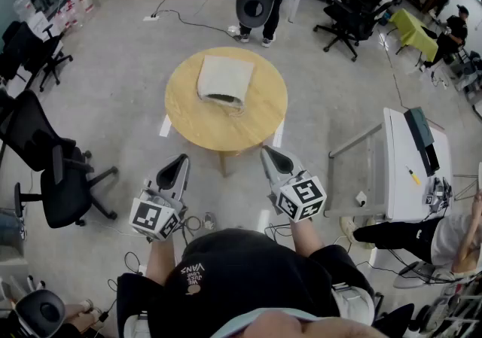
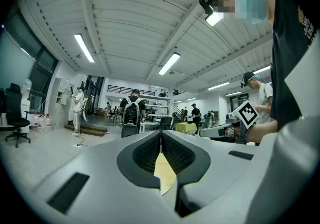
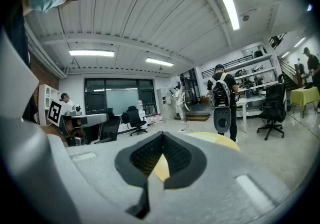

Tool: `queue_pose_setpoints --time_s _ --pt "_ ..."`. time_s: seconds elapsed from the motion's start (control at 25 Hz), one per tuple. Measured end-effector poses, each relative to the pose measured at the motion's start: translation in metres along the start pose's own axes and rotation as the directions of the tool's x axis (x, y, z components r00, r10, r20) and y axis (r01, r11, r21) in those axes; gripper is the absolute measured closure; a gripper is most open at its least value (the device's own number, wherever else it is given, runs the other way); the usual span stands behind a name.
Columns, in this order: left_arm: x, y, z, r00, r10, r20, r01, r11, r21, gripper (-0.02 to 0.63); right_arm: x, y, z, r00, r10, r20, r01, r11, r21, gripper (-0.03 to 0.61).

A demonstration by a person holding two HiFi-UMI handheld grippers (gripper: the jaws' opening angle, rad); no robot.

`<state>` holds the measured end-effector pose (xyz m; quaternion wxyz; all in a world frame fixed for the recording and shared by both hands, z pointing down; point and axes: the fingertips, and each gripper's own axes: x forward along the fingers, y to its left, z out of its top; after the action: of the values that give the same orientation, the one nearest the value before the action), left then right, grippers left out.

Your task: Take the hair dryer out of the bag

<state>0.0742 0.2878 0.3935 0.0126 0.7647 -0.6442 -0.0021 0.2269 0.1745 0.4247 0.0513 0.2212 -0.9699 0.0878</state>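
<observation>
- The round tabletop [image 1: 197, 114] at the centre of the head view looks like pale wood, smooth, with a matt finish.
- The bag [image 1: 226, 75] looks like off-white cloth, soft and matt.
- The left claw [image 1: 182, 158] and right claw [image 1: 268, 151] have grey matt plastic shells; their inner pads [image 2: 147, 154] are dark and finely ribbed.
- The floor [image 1: 120, 88] is grey, smooth and faintly glossy.

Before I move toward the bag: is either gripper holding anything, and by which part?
Nothing: the left gripper and right gripper are shut and empty, short of the bag.
</observation>
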Motion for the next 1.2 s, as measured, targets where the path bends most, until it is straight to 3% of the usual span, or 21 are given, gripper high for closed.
queue_pose_setpoints --time_s 0.44,0.68,0.88,1.2 --pt "-0.01 -0.027 -0.02 0.998 0.063 -0.02 -0.063 0.998 0.0 0.598 -0.013 0.0 -0.011 0.999 0.032 -0.004 -0.032 0.999 0.0 0.58" --pt "0.002 -0.025 -0.024 0.999 0.026 -0.031 -0.026 1.0 -0.014 0.598 -0.009 0.001 -0.014 0.999 0.038 -0.023 -0.037 0.999 0.009 0.58" --pt "0.019 -0.009 -0.026 1.0 -0.002 -0.024 0.002 1.0 -0.022 0.598 0.007 -0.004 -0.012 1.0 0.01 -0.024 -0.01 1.0 0.01 0.58" --pt "0.036 0.061 -0.028 0.996 -0.06 -0.061 0.059 0.998 -0.016 0.598 0.071 0.004 -0.01 0.999 -0.041 -0.031 0.042 0.998 0.038 0.58"
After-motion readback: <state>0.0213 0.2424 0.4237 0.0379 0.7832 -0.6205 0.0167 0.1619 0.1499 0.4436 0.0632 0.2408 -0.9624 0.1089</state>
